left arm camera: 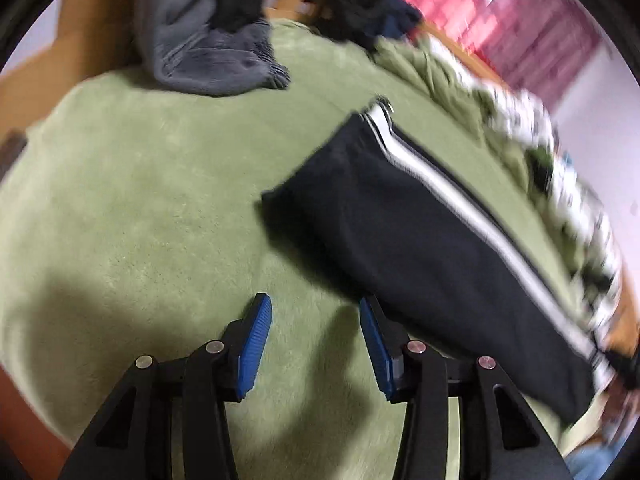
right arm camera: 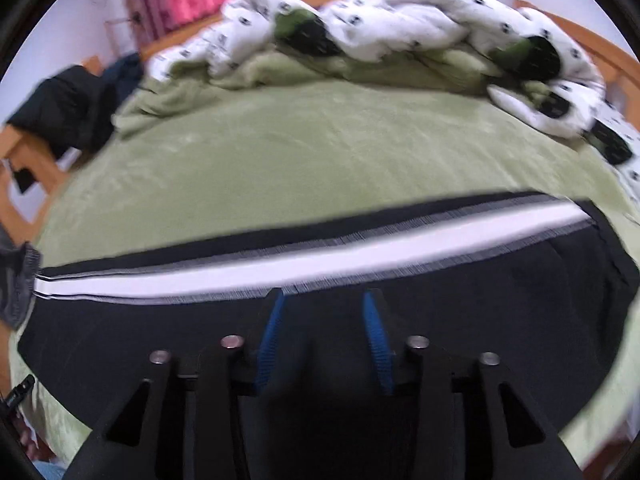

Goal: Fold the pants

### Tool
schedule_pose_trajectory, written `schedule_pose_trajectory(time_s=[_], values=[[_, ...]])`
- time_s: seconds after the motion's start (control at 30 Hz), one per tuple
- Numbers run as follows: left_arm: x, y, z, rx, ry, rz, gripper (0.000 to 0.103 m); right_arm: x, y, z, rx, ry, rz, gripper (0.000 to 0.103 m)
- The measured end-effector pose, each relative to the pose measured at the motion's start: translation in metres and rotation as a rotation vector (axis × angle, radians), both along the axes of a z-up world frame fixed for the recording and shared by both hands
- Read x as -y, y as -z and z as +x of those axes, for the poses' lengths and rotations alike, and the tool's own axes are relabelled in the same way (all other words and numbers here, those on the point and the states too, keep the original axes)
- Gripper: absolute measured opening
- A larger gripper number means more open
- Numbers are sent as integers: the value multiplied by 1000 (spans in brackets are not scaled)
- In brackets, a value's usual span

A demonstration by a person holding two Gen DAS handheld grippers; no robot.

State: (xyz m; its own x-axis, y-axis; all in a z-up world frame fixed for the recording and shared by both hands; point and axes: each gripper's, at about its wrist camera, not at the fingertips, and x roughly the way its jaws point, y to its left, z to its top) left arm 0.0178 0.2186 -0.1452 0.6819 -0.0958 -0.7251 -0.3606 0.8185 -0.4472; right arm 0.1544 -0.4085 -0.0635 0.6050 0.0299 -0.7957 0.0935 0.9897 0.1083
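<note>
The left claw [left arm camera: 316, 312] hangs empty, jaws apart, beside black pants [left arm camera: 420, 240] on a green blanket [left arm camera: 140, 200].

Free room and obstacles on the bed. The green blanket [right arm camera: 320, 148] lay bare and flat across the bed's middle, giving open passage between the black striped pants [right arm camera: 360, 300] near the front edge and the crumpled white patterned duvet [right arm camera: 400, 28] heaped along the far edge. In the left wrist view, a wide bare stretch of blanket lay left of the pants' hem, bounded at the far edge by a grey garment [left arm camera: 208, 60]. Dark clothes [right arm camera: 68, 112] were piled at the far left corner, over the wooden bed frame [right arm camera: 28, 152]. Both views were blurred.
</note>
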Motion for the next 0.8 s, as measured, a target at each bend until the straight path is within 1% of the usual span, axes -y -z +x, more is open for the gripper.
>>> schedule_pose_trajectory(time_s=[0.03,0.13,0.27,0.33,0.37,0.43,0.47,0.5,0.53,0.57,0.63,0.67,0.73,0.8], values=[[-3,1,3,17,-13,-15,43,0,-1,-4,-26,3,11,26],[-6,4,17,27,-15,-29,43,3,-4,-23,-73,-10,103,26],[-9,5,30,37,-7,-66,42,6,-11,-47,-62,6,99,26],[-13,5,26,66,10,-110,42,6,-13,-57,-67,4,108,27],[-15,8,22,75,15,-147,42,6,-14,-60,-69,6,106,27],[-18,11,12,107,34,-214,42,5,-17,-67,-71,15,79,27],[-19,12,7,119,38,-229,44,5,-20,-69,-71,19,63,27],[-19,13,4,125,38,-233,44,5,-21,-72,-70,22,56,27],[-19,12,0,138,39,-237,46,5,-23,-75,-70,25,52,27],[-18,12,0,146,44,-239,53,5,-26,-77,-69,30,51,27],[-13,10,5,159,57,-233,61,4,-31,-80,-64,38,44,28],[-12,10,9,156,54,-226,62,2,-32,-80,-62,42,39,28],[-12,13,20,137,18,-215,62,-1,-35,-80,-59,48,36,28],[-15,15,25,138,-20,-225,62,-7,-37,-79,-68,42,47,28]])
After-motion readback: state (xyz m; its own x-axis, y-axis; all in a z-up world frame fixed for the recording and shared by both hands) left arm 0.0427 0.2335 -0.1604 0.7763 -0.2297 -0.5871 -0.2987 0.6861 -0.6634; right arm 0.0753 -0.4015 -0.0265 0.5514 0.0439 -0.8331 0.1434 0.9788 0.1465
